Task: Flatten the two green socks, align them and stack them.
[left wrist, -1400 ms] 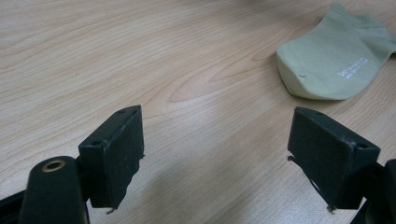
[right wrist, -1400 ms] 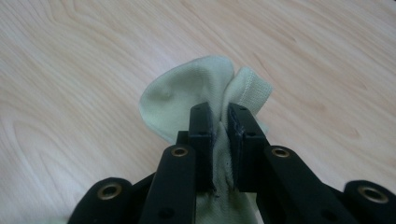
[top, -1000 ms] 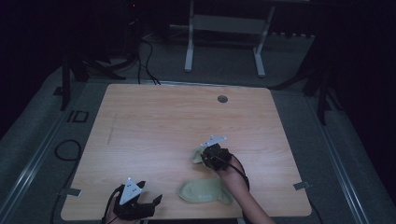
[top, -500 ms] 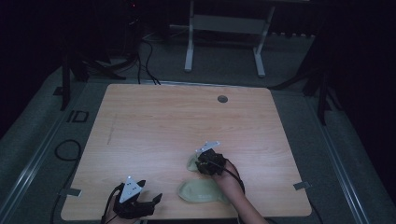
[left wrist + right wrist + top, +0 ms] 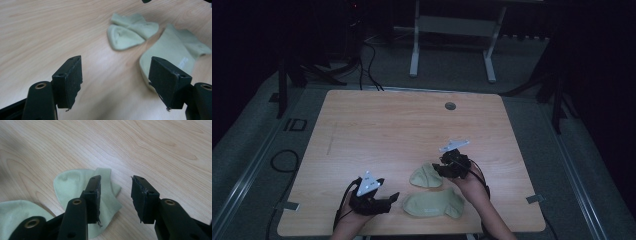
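Right gripper [image 5: 443,167], near right of the table [image 5: 377,120]: jaws partly apart with nothing between them, having just been opening, poised above the folded sock [image 5: 426,176]. Left gripper [image 5: 391,200], at the near edge: jaws wide with bare wood between them, having just been closing slightly, pointed right toward the flat sock [image 5: 434,203]. Both socks are pale green and lie just beside each other, the folded one farther. A dark round grommet [image 5: 450,106] sits near the far edge, well apart.
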Motion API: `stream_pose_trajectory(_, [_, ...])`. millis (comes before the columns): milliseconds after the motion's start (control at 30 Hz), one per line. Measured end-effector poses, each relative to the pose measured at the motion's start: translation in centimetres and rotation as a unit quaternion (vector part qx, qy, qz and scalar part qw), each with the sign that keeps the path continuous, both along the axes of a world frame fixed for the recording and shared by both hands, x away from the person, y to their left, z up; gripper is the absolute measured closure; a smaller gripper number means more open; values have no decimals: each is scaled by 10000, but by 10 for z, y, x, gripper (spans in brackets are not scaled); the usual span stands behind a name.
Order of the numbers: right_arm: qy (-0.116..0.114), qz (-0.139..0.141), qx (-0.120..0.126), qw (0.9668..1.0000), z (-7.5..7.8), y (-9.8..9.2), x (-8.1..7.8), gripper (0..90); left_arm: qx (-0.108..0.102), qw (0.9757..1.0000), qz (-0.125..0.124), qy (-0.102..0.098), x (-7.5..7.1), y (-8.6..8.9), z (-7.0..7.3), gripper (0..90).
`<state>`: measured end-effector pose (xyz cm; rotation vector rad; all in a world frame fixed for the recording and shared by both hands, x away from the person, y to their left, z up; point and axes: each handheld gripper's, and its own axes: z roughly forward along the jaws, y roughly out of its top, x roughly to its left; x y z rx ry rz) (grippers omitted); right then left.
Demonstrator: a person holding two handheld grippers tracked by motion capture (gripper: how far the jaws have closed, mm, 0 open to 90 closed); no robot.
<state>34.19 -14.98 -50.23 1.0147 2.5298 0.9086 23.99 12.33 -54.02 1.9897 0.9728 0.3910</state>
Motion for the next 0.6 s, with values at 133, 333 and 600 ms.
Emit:
stream_pose_trajectory(133, [70, 151, 37, 9999, -4, 5, 7, 634, 50, 9997, -168, 168, 29, -18, -2, 320])
stream_pose_trajectory(333, [237, 299, -56, 9993, -18, 19, 13, 658, 63, 9990, -209, 394, 57, -33, -10, 407])
stream_pose_trajectory(600, [406, 365, -486, 9973, -40, 24, 13, 696, 312, 9958, -513, 692, 74, -51, -25, 512])
